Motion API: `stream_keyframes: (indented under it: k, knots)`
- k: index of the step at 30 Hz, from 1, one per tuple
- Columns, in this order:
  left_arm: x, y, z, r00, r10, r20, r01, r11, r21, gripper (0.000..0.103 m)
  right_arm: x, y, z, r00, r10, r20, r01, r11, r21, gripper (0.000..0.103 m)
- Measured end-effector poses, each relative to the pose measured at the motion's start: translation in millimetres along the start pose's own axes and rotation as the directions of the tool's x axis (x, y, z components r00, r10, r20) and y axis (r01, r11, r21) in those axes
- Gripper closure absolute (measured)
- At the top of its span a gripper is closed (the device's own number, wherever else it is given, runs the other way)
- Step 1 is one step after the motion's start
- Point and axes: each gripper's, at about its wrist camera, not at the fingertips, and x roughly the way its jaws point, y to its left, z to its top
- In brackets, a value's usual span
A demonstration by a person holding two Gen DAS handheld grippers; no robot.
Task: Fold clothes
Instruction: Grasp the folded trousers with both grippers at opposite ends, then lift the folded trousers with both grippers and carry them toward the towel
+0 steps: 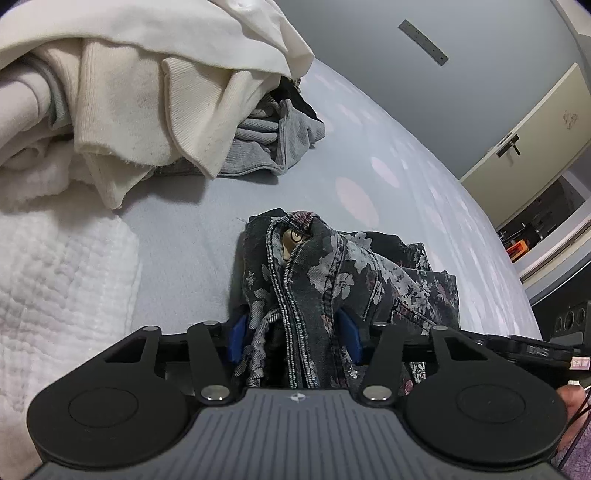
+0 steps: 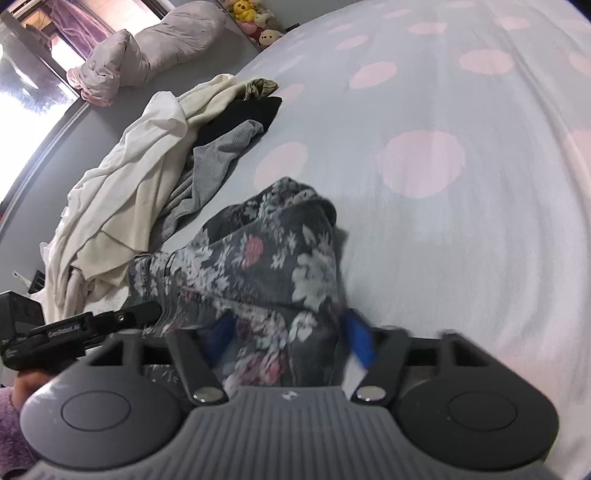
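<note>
Two tools are in view, one per hand, and both pinch the same garment. The left tool (image 1: 293,338) has its blue pads pressed onto a bunched waistband section of the floral trousers (image 1: 332,273), where a button and stitched seams show between the folds. The right tool (image 2: 291,334) grips another part of the same floral cloth, seen in the right wrist view as (image 2: 258,258); that view is motion-blurred, so the exact edge held cannot be told.

The garment sits crumpled on the bed (image 2: 461,221), near both tools, its far part resting on the spotted sheet. Judgement: a hold at two points suits lifting and spreading the cloth flat so that a fold line can be set; no completed fold is visible in it now.

Count of items: one floral garment in hand; one heap of clothes (image 1: 155,96) to the far left, in which cream, grey and black pieces can be told apart, their number uncertain; one white textured towel (image 1: 55,277) at near left; one rolled duvet (image 2: 147,48) far off beside soft toys (image 2: 255,18)
</note>
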Motion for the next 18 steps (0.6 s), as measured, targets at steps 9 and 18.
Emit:
stream_keyframes:
  k: [9, 18]
  knots:
    - [-11.8, -19.3, -1.3, 0.998, 0.05, 0.034, -0.051, 0.998, 0.04, 0.074, -15.9, 8.0, -3.0, 0.996, 0.023, 0.086, -0.022, 1.0, -0.022, 0.086]
    - [-34.2, -52.7, 4.4, 0.992, 0.074, 0.101, -0.084, 0.991, 0.108, 0.081, -61.3, 40.9, -12.5, 0.978, 0.016, 0.207, 0.005, 0.995, -0.098, 0.088]
